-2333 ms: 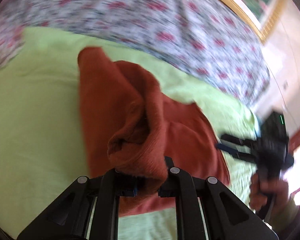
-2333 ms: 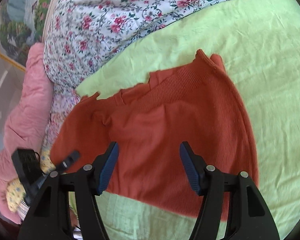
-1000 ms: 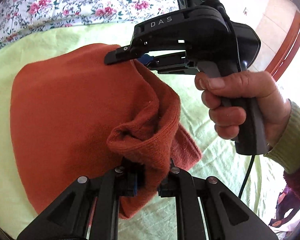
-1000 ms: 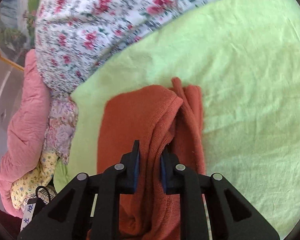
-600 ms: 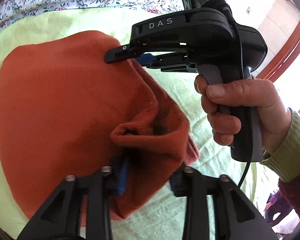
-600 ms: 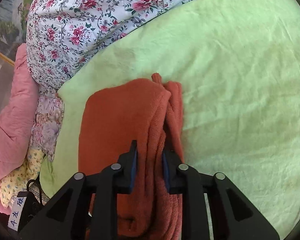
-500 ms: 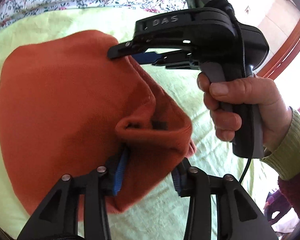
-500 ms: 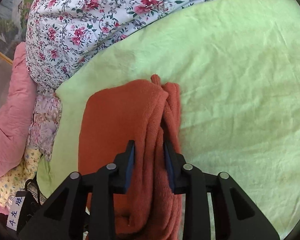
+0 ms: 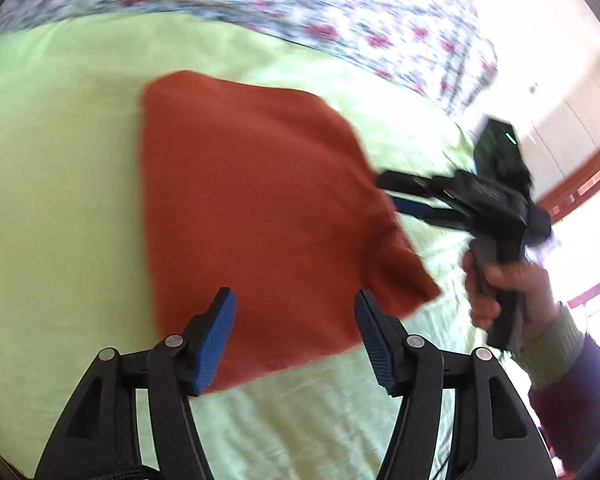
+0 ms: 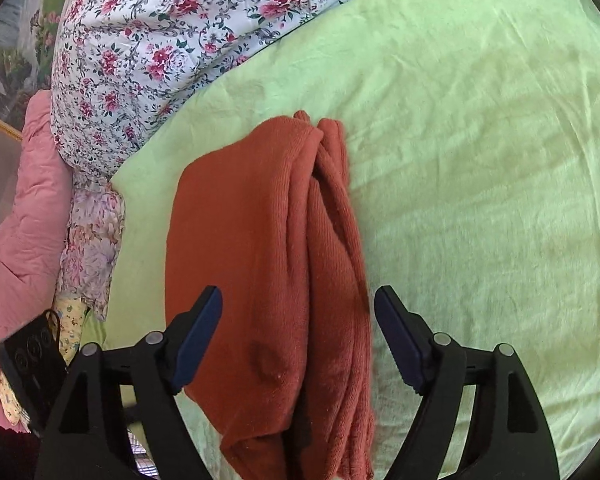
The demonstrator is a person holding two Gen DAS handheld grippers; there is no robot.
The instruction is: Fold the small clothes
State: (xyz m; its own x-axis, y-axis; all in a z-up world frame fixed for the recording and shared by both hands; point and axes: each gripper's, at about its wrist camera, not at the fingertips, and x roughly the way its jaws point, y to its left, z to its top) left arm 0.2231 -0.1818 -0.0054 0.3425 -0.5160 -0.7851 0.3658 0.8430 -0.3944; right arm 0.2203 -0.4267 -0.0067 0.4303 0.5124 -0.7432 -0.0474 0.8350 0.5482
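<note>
A rust-orange knit garment [image 9: 256,216] lies folded on the light green blanket [image 9: 56,208]. In the right wrist view the garment [image 10: 260,264] shows its stacked folded edges along its right side. My left gripper [image 9: 294,316] hovers over the garment's near edge, its jaws opening with no cloth pinched between the blue pads. My right gripper [image 10: 298,320] stands wide over the garment's near end, jaws opening and free of the cloth. In the left wrist view the right gripper [image 9: 412,200] sits at the garment's right edge, held by a hand [image 9: 504,300].
A floral quilt [image 10: 160,40] lies bunched along the far side of the green blanket [image 10: 480,160]. A pink padded cover [image 10: 24,216] and a small patterned cloth [image 10: 92,240] lie at the left. A black device [image 10: 24,364] rests at the lower left.
Both grippers let go of the orange garment and opened wide. The lifted fold dropped flat. My left gripper pulled back from the cloth, and the right gripper now sits farther to the right.
</note>
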